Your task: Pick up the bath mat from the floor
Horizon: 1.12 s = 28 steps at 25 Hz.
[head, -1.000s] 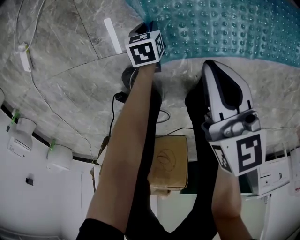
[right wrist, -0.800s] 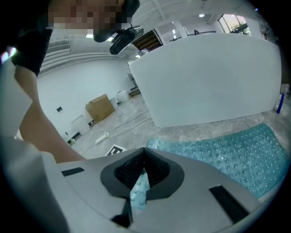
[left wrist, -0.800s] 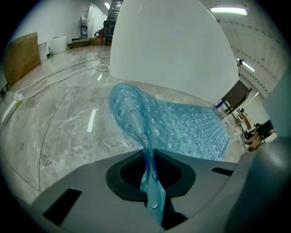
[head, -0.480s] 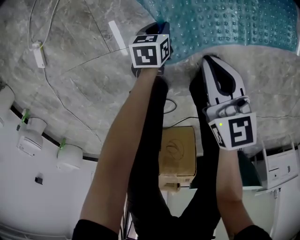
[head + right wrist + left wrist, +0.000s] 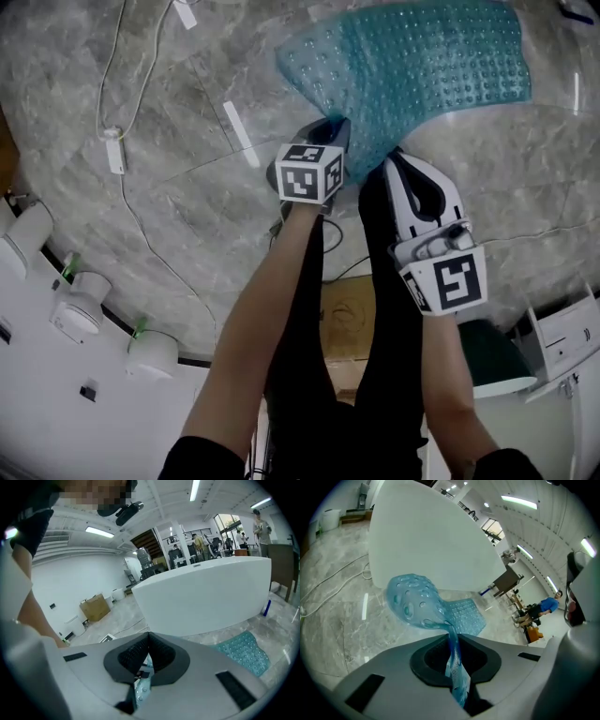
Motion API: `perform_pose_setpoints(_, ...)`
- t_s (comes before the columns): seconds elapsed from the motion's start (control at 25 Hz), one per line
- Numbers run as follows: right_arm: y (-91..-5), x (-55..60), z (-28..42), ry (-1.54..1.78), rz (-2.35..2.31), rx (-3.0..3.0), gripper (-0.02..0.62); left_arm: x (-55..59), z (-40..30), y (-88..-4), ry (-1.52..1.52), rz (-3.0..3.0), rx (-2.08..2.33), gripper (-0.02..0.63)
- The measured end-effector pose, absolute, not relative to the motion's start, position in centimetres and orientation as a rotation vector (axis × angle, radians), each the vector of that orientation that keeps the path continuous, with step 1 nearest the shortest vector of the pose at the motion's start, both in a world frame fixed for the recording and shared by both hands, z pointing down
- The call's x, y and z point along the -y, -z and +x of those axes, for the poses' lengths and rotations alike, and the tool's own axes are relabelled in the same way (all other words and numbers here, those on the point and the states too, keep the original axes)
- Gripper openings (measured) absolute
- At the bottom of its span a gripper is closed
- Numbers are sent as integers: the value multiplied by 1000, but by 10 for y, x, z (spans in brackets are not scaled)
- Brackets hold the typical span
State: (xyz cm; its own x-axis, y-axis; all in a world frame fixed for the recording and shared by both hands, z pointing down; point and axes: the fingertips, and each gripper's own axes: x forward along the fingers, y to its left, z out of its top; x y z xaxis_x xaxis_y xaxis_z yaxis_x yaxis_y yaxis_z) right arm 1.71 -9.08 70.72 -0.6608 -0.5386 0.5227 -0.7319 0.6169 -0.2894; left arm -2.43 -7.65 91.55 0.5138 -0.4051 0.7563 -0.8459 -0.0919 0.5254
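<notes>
Two claws are gripping the near edge of the bath mat (image 5: pixel 422 66), which is occupying the upper centre of the head view. The left claw (image 5: pixel 457 679) is pinching a bunched fold between narrow jaws. The right claw (image 5: pixel 140 679) is clamping a small corner, jaws nearly together.

The mat is draping limply from both grips, and its far end appears to be resting on the floor (image 5: pixel 187 206). Judging by the sag, it is handling as soft, light, studded plastic, probably slick. Grips set further apart along the edge would be limiting the bunching.

A cardboard box (image 5: pixel 349 319) is sitting at lower centre and appears closed, so its contents cannot be told. A white tub (image 5: pixel 201 597) is standing behind the mat with its interior not showing.
</notes>
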Motion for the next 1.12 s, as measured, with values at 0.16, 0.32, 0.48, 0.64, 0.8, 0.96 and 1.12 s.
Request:
perform_pose_setpoints(0.16, -651, 95, 38, -673, 1029, 2484, 12, 84, 2, -847, -508, 1741, 1034, 46)
perform_pose_setpoints(0.32, -595, 101, 59, -641, 1037, 2503, 12, 97, 21, -785, -514, 1817, 1014, 46)
perform_pose_setpoints(0.48, -533, 105, 77, -583, 1018, 2562, 12, 100, 39, -723, -548, 1892, 1021, 45)
perform_pose_setpoints(0.64, -476, 105, 98, -511, 996, 2614, 12, 94, 59, -658, -541, 1943, 1036, 44)
perform_pose_setpoints(0.8, -431, 111, 132, -471, 1011, 2585, 12, 94, 71, -591, -486, 1963, 1074, 44)
perform_pose_setpoints(0.96, -396, 112, 163, -417, 1051, 2591, 12, 96, 78, -536, -461, 1999, 1130, 44)
perform_pose_setpoints(1.12, -362, 107, 177, -371, 1081, 2619, 12, 95, 68, -477, -408, 2032, 1187, 44)
